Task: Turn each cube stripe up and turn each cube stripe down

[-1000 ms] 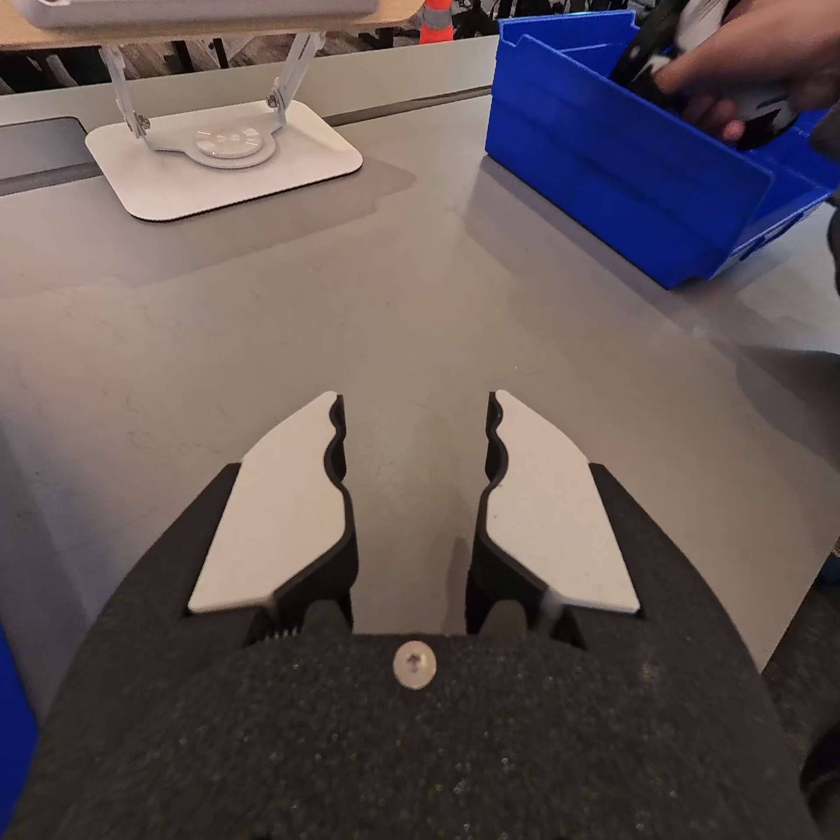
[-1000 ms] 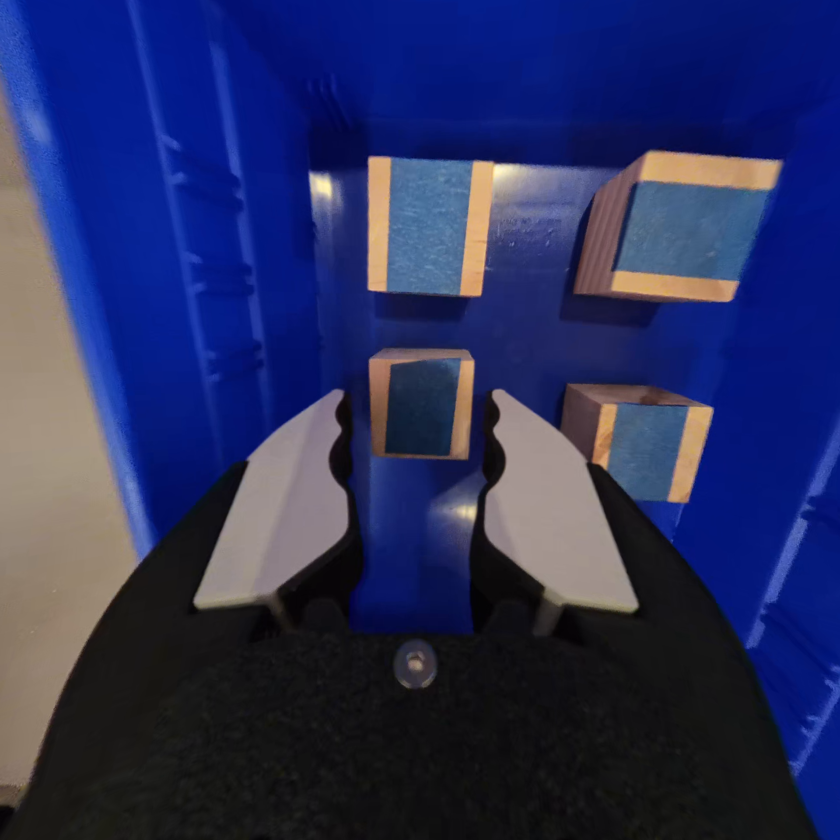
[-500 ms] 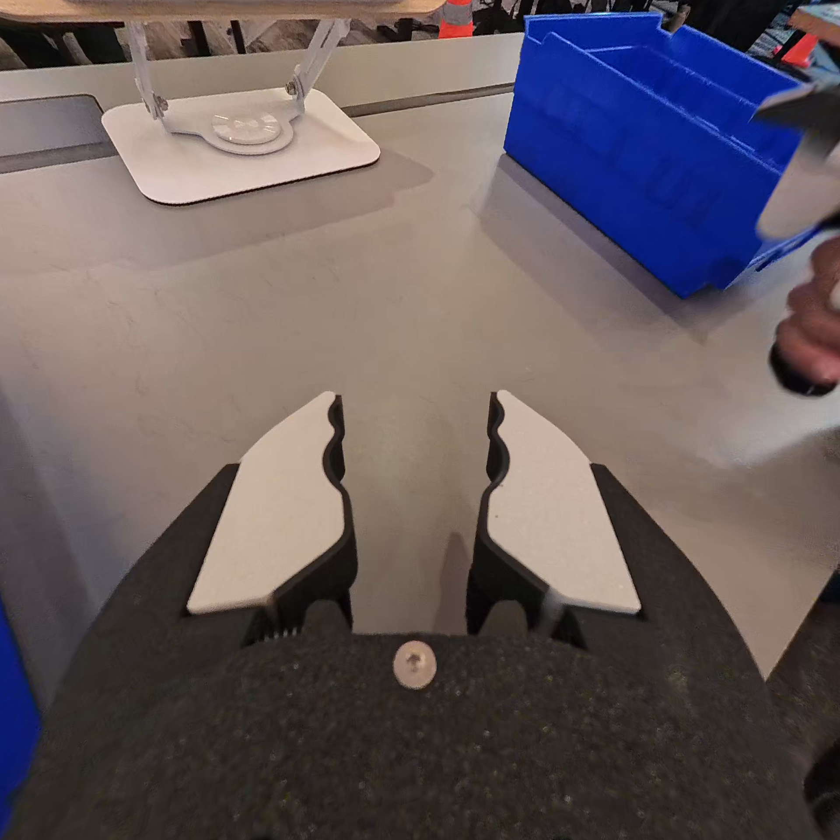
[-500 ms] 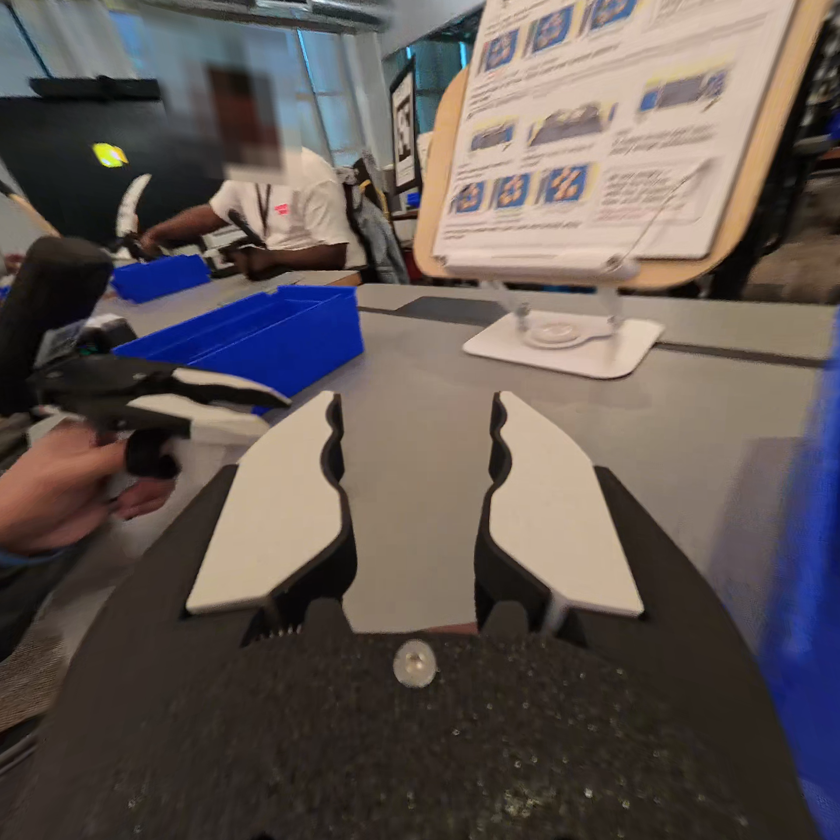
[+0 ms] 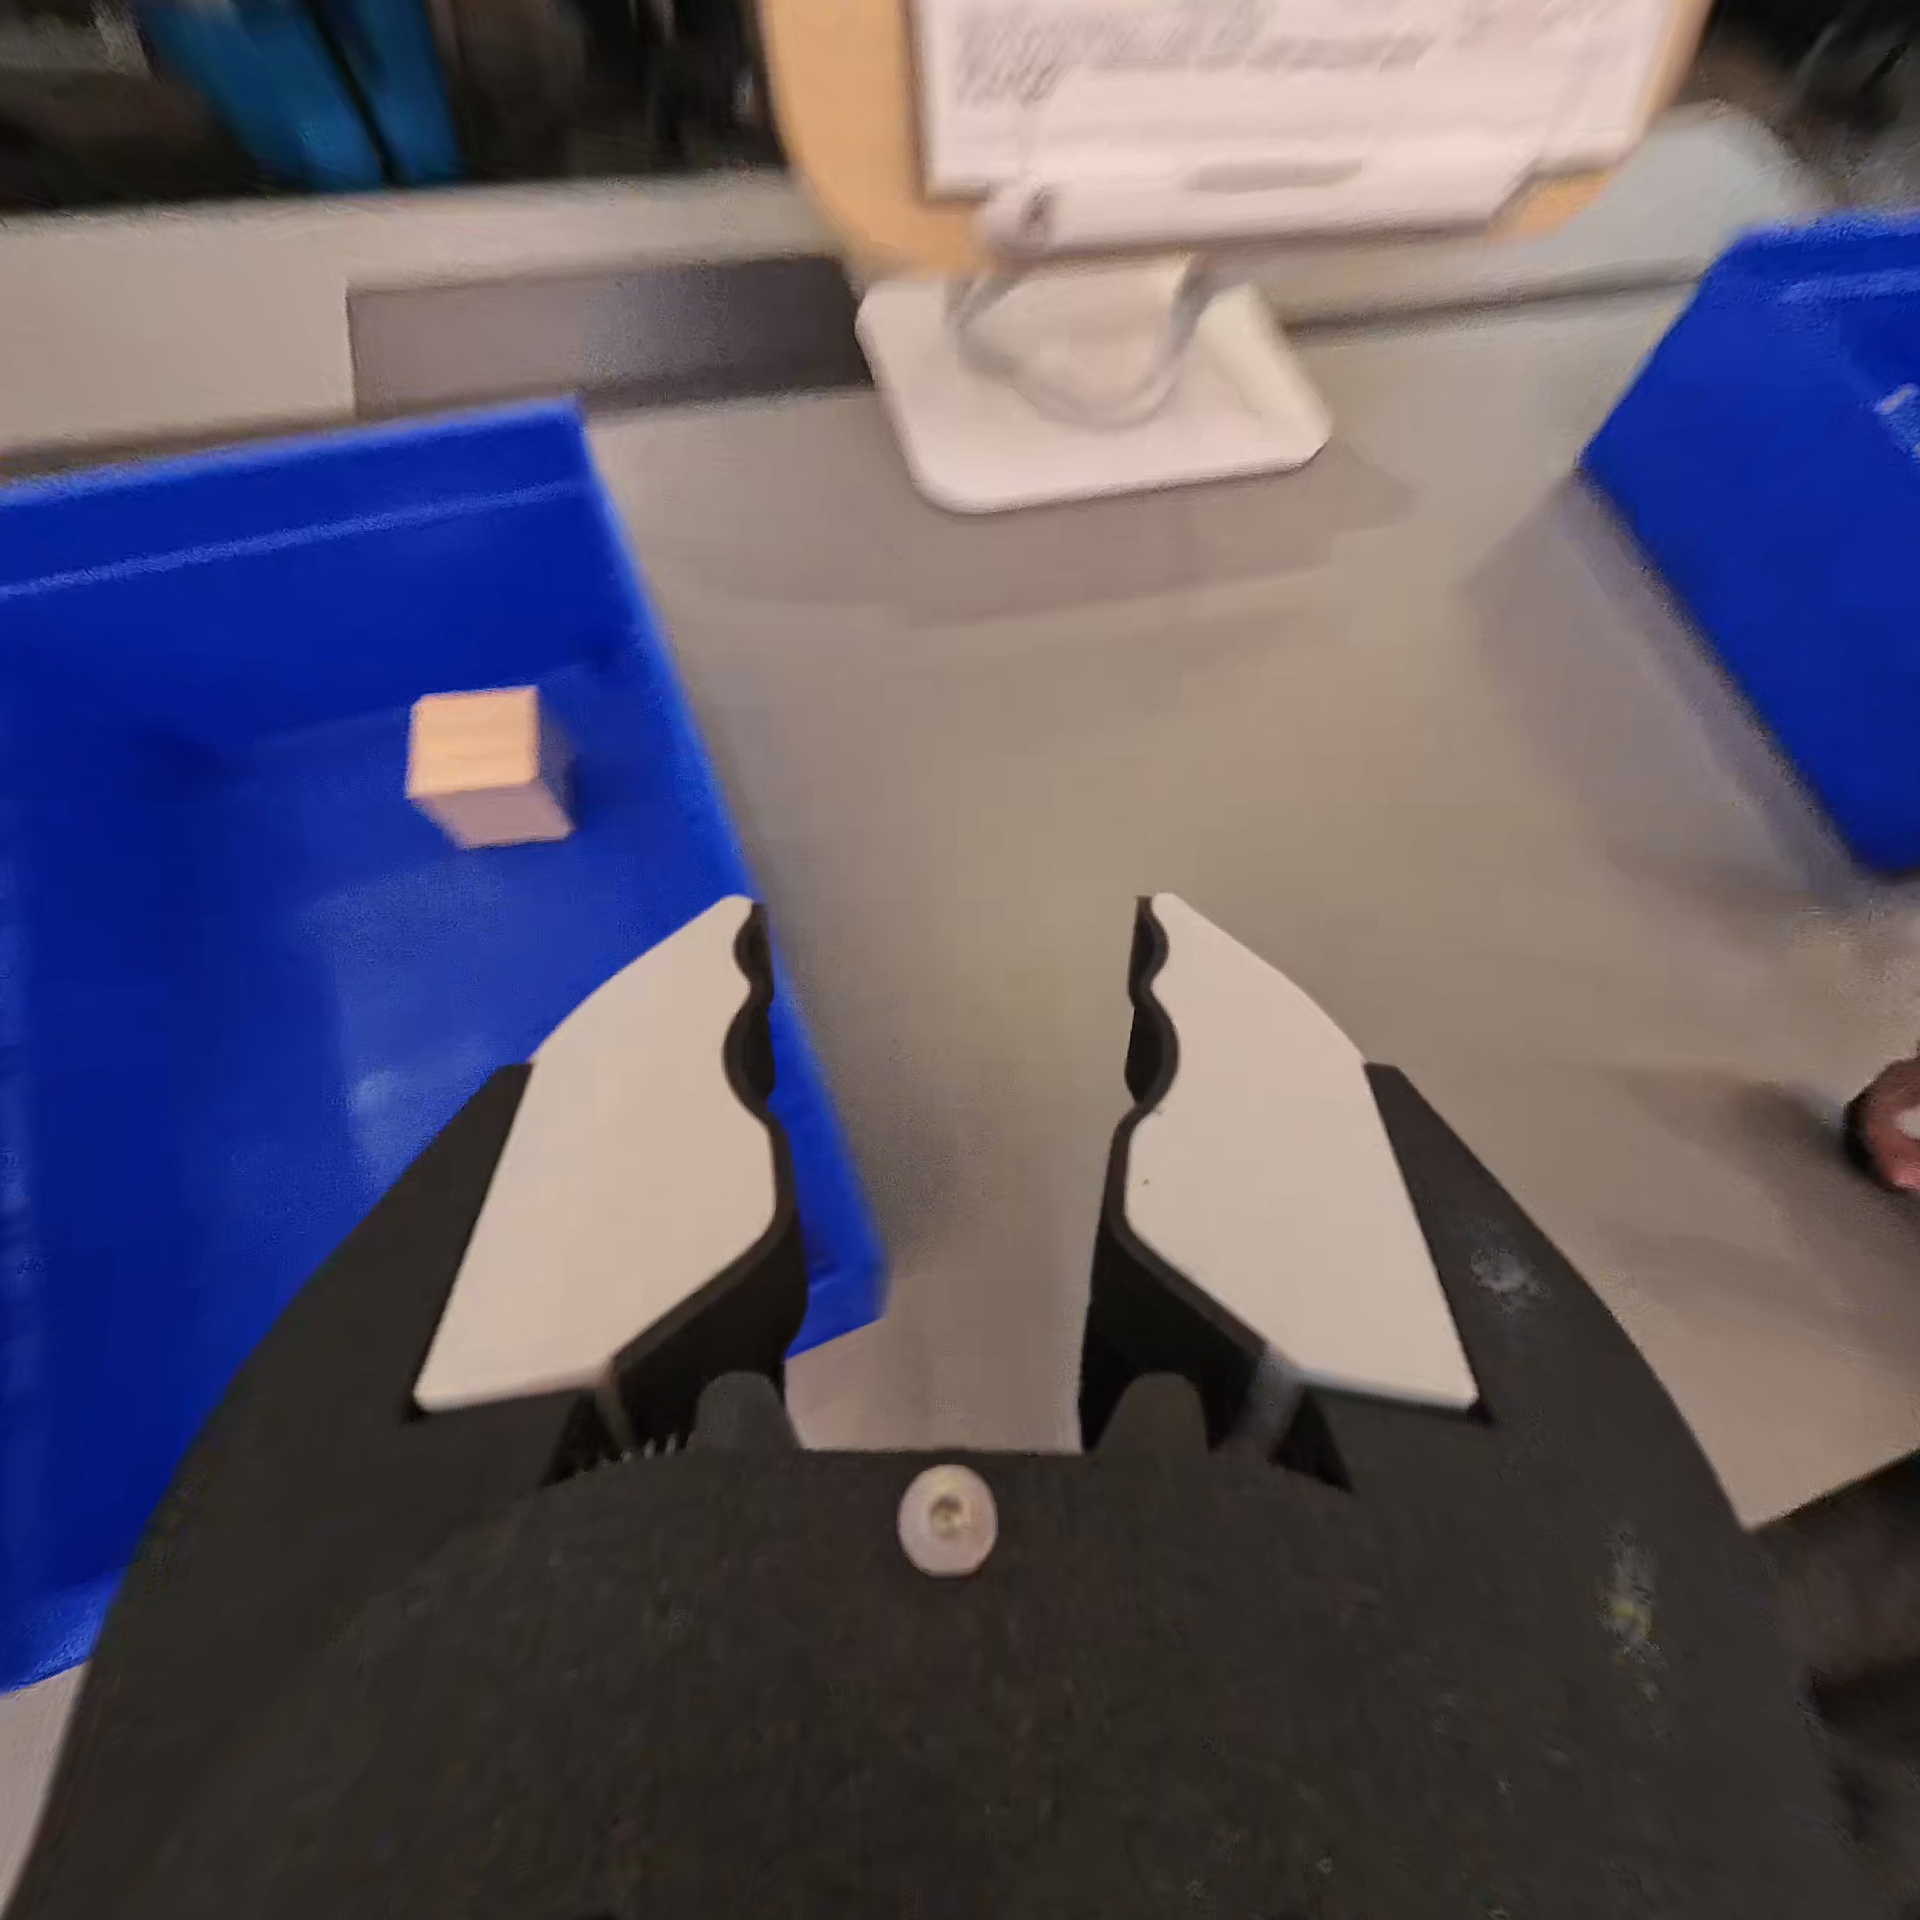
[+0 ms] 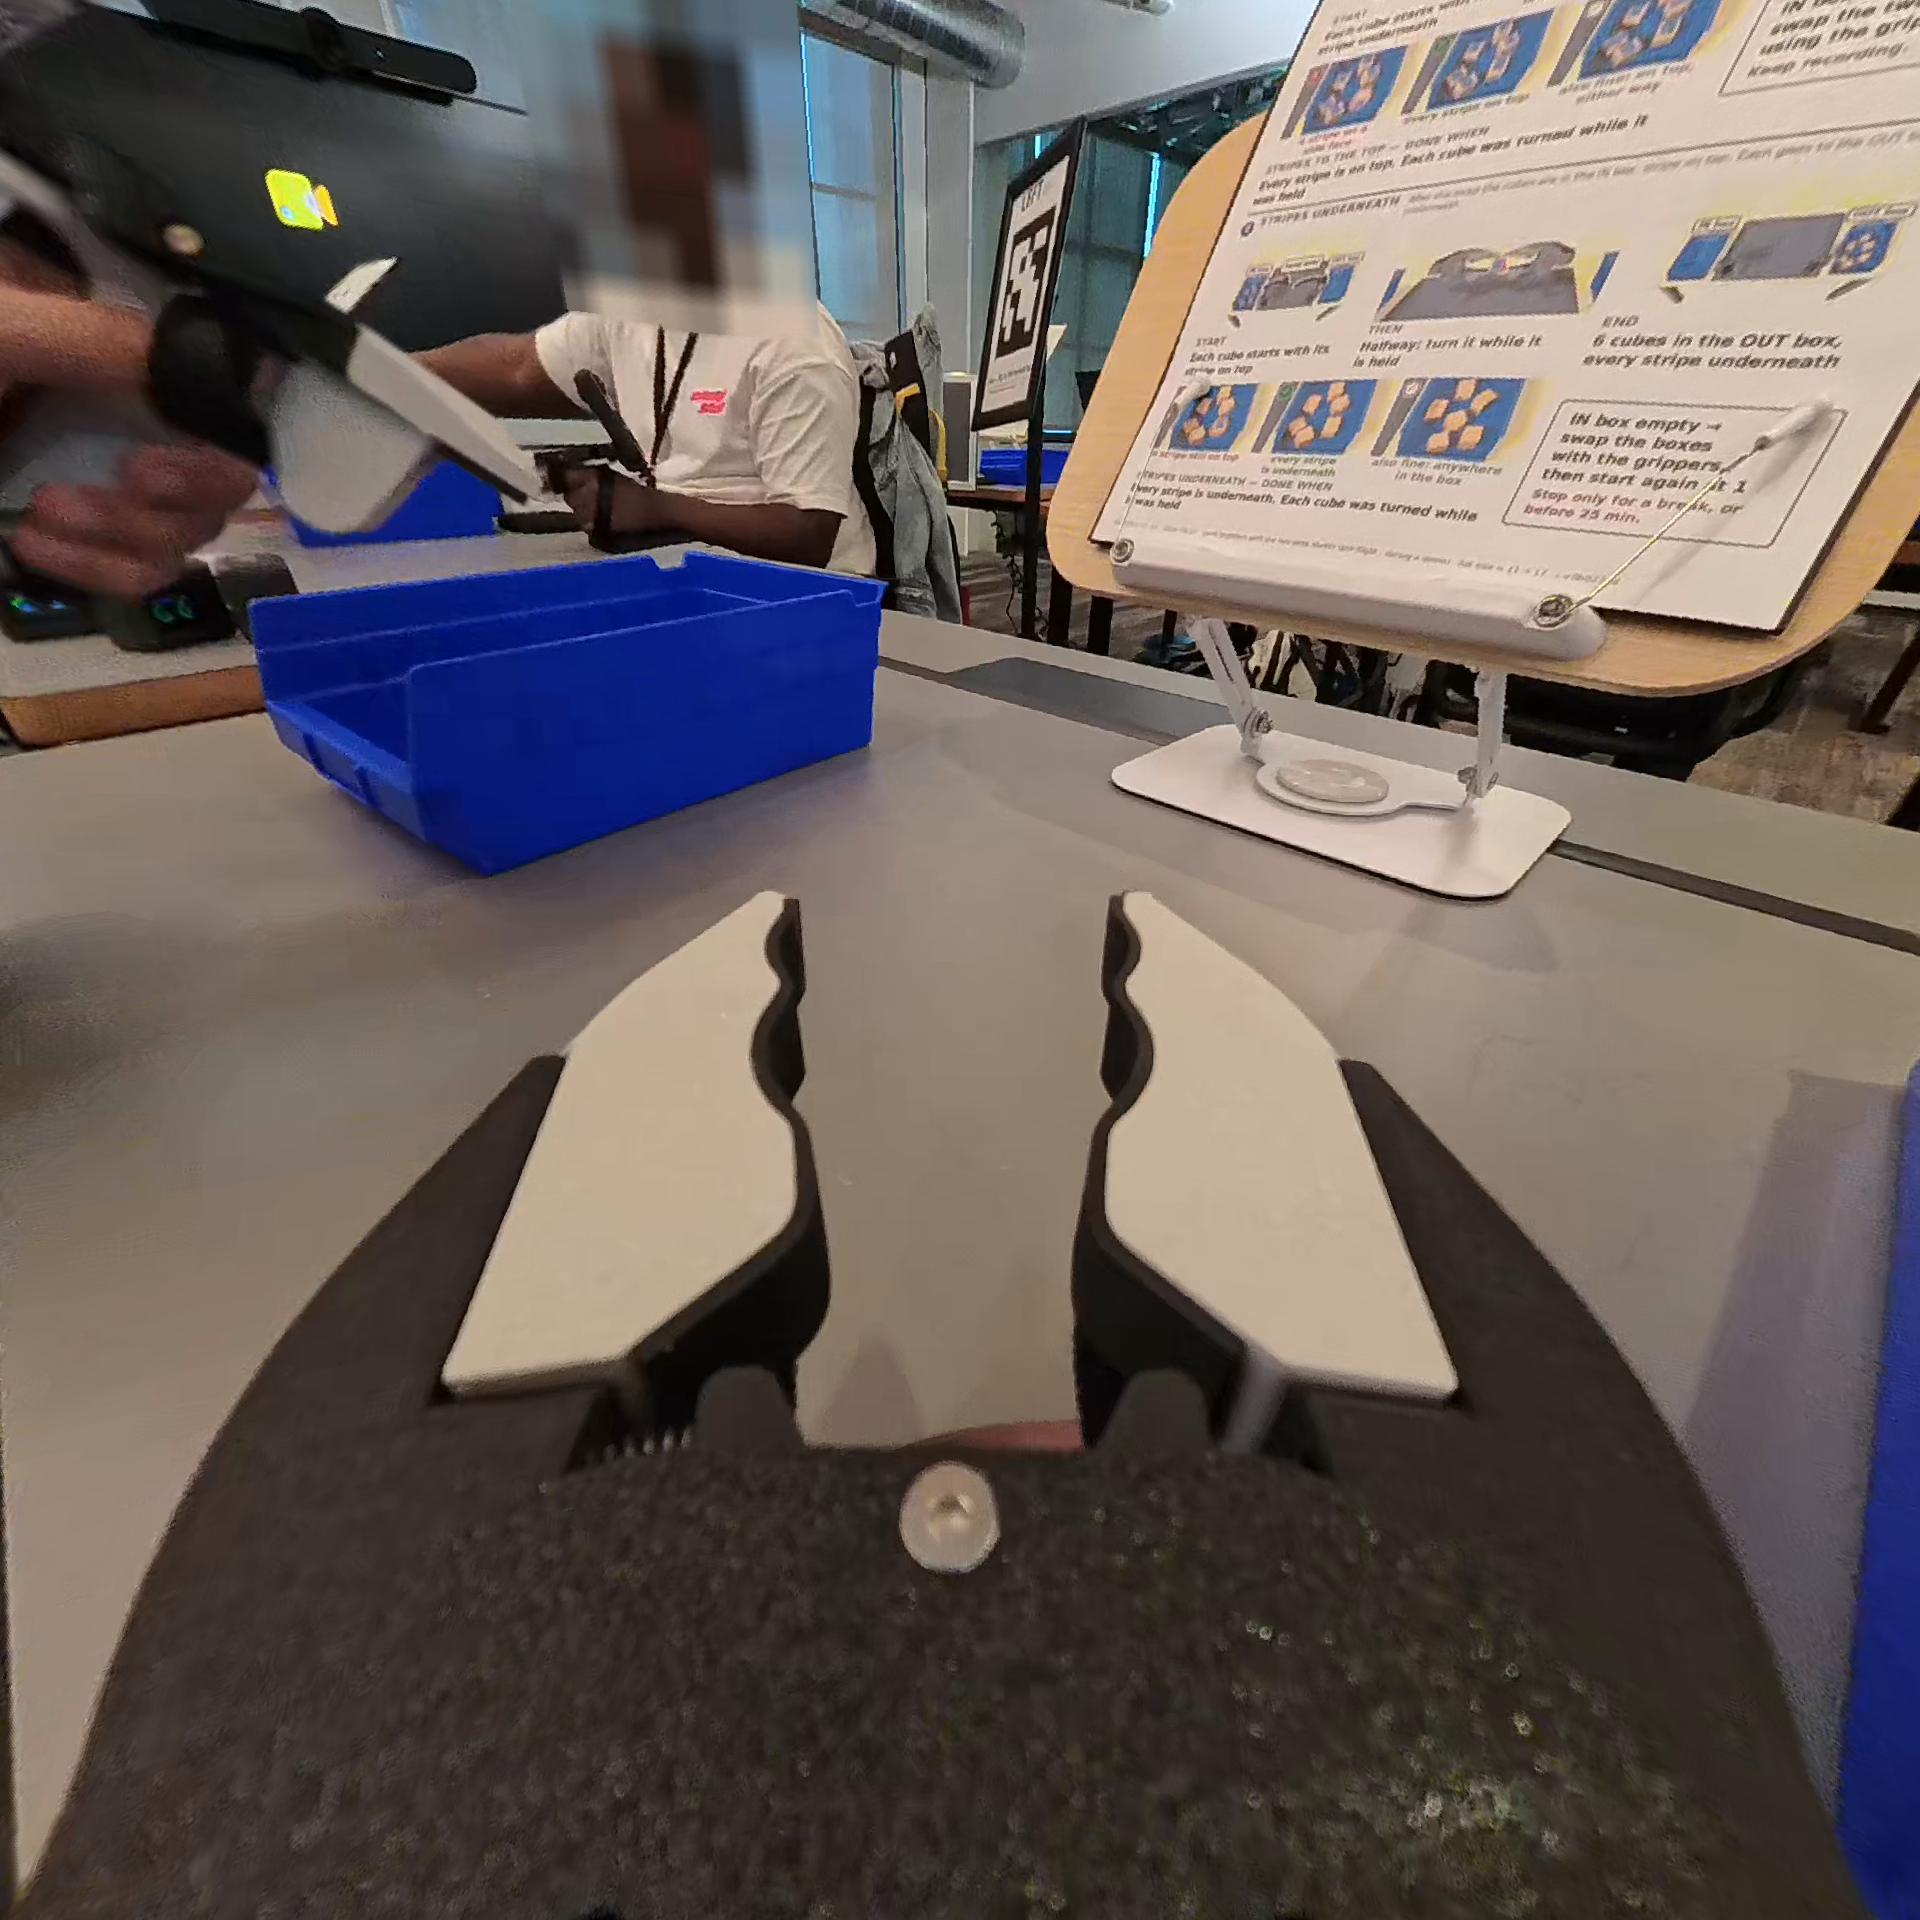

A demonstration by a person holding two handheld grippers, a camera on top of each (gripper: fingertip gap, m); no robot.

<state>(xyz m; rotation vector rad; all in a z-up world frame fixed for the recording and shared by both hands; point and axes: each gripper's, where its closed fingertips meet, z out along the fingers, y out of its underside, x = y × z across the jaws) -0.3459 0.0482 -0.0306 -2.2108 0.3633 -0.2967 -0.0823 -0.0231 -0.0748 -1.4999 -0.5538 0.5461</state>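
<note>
Currently both empty: left gripper point(image 5: 945, 914) jaws apart, over the grey table point(image 5: 1143, 748) beside the left blue bin's point(image 5: 644, 665) right wall. Right gripper point(image 6: 954, 909) jaws apart too, low over the same table. One wooden cube point(image 5: 483, 764) on the left bin's floor, plain wood showing, stripe not visible. Second blue bin point(image 5: 1766, 499) far right, document stand point(image 6: 1340, 810) behind. View blurred.
</note>
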